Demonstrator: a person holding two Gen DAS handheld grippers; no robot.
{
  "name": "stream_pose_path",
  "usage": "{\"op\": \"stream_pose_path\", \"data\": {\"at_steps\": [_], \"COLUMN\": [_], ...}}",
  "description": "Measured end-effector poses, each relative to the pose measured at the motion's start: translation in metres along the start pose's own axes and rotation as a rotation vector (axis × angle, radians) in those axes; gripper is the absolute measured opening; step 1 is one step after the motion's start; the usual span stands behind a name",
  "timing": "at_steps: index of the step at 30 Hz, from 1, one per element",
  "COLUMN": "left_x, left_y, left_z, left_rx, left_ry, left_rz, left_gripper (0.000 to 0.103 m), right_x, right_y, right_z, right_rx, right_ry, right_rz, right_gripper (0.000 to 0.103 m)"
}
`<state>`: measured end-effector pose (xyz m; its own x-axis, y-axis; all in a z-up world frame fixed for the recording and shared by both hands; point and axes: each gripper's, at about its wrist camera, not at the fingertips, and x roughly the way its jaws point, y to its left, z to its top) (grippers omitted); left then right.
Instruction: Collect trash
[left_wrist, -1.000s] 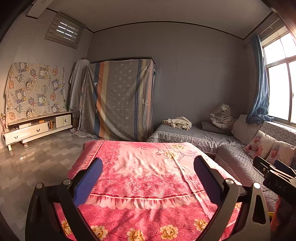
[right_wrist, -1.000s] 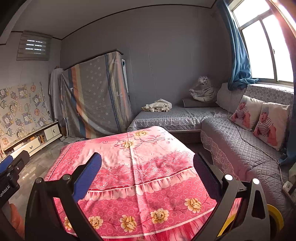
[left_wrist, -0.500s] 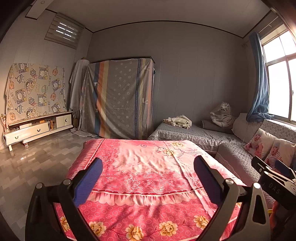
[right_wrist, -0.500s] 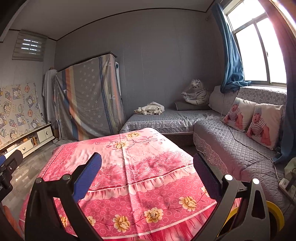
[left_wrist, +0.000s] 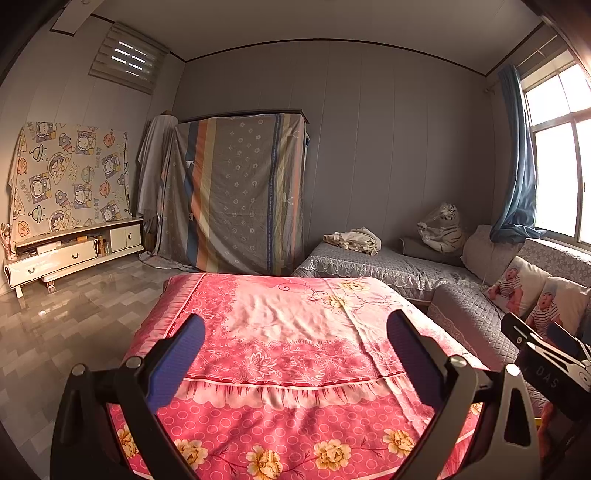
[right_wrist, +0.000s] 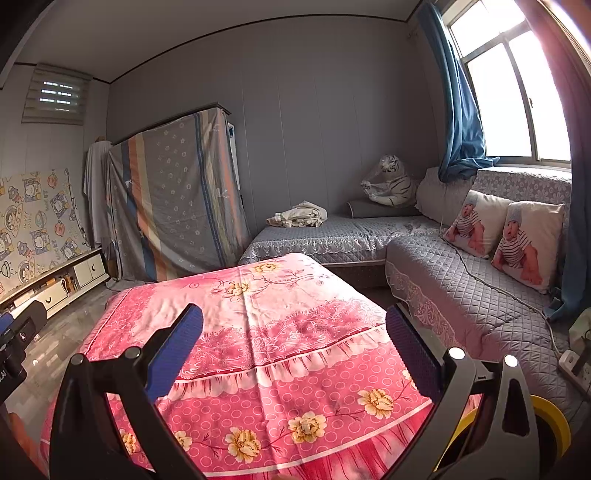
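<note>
No trash shows in either view. My left gripper (left_wrist: 295, 332) is open and empty, held above the near end of a table covered with a pink flowered cloth (left_wrist: 288, 332). My right gripper (right_wrist: 293, 328) is also open and empty above the same cloth (right_wrist: 280, 317). The right gripper's body shows at the right edge of the left wrist view (left_wrist: 546, 365). The left gripper's body shows at the left edge of the right wrist view (right_wrist: 18, 339). A yellow rim (right_wrist: 550, 417) shows low behind the right gripper's frame; I cannot tell what it is.
A grey quilted L-shaped sofa (right_wrist: 461, 273) runs along the back and right, with two baby-print pillows (right_wrist: 509, 236), a plush tiger (right_wrist: 391, 184) and a crumpled cloth (right_wrist: 299, 216). A sheet-draped wardrobe (left_wrist: 236, 192) stands at the back. A low white cabinet (left_wrist: 70, 251) lines the left wall.
Both views have shifted slightly; the right wrist view has turned a little to the right and shows more sofa. Both grippers stay open and empty.
</note>
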<state>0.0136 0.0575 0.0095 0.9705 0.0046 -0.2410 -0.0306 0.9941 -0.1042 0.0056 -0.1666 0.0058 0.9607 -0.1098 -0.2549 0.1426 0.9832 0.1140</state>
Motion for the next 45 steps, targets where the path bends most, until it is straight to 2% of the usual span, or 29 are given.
{"op": "stream_pose_path", "data": {"at_steps": [45], "left_x": [0.0070], "left_y": [-0.0043], "left_z": [-0.0068], "left_rx": [0.005], "left_ry": [0.044], "left_rz": [-0.025], "left_gripper": [0.095], "right_x": [0.0061], "right_y": [-0.0040], "right_z": [-0.0062], "right_rx": [0.013], "right_ry": [0.018], "right_rz": [0.006], "right_gripper": [0.095]}}
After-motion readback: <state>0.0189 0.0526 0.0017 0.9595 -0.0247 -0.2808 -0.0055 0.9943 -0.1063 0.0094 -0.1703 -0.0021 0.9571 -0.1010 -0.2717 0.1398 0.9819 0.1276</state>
